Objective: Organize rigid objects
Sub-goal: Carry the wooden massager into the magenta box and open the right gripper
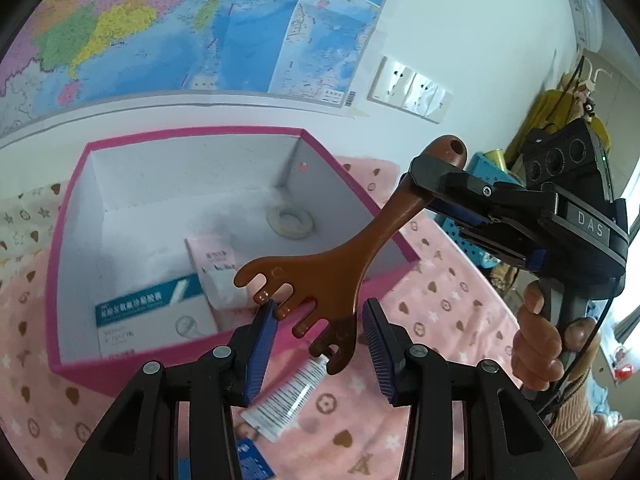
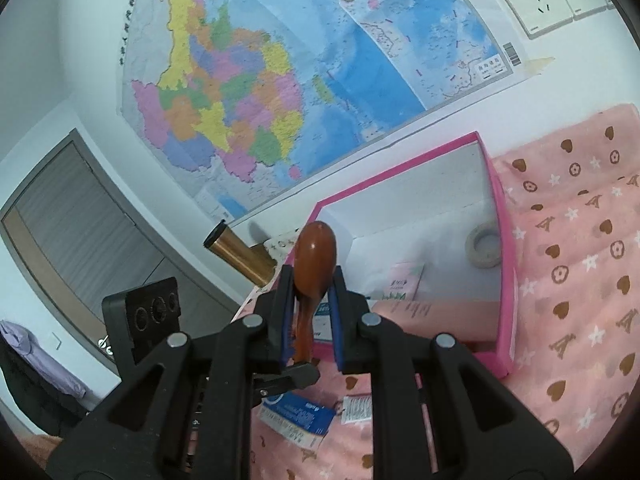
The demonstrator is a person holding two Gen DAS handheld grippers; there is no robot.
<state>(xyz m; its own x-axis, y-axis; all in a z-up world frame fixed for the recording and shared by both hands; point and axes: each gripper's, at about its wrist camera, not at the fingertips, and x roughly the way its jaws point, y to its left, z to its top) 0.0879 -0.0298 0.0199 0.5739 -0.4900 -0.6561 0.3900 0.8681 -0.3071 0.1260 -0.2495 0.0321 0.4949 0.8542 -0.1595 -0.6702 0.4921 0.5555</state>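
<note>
A brown hand-shaped plastic scratcher point(image 1: 332, 264) hangs in the air over the near rim of the pink box point(image 1: 360, 184). My right gripper point(image 1: 436, 196) is shut on its handle; in the right wrist view the rounded handle end point(image 2: 316, 256) sticks up between the pads of that gripper point(image 2: 310, 312). My left gripper point(image 1: 320, 344) is open, and the scratcher's claw end lies between its blue pads point(image 1: 262, 344) without being clamped. The box point(image 2: 506, 280) holds a tape roll point(image 1: 290, 222), a pink packet point(image 1: 216, 264) and a white-and-teal carton point(image 1: 152, 316).
The box sits on a pink patterned cloth point(image 1: 436, 312). A white tube with a barcode point(image 1: 288, 396) and a blue packet point(image 2: 296, 416) lie on the cloth below the grippers. A gold cylinder point(image 2: 240, 256) stands left of the box. A wall map point(image 1: 180, 28) and sockets point(image 1: 412, 88) are behind.
</note>
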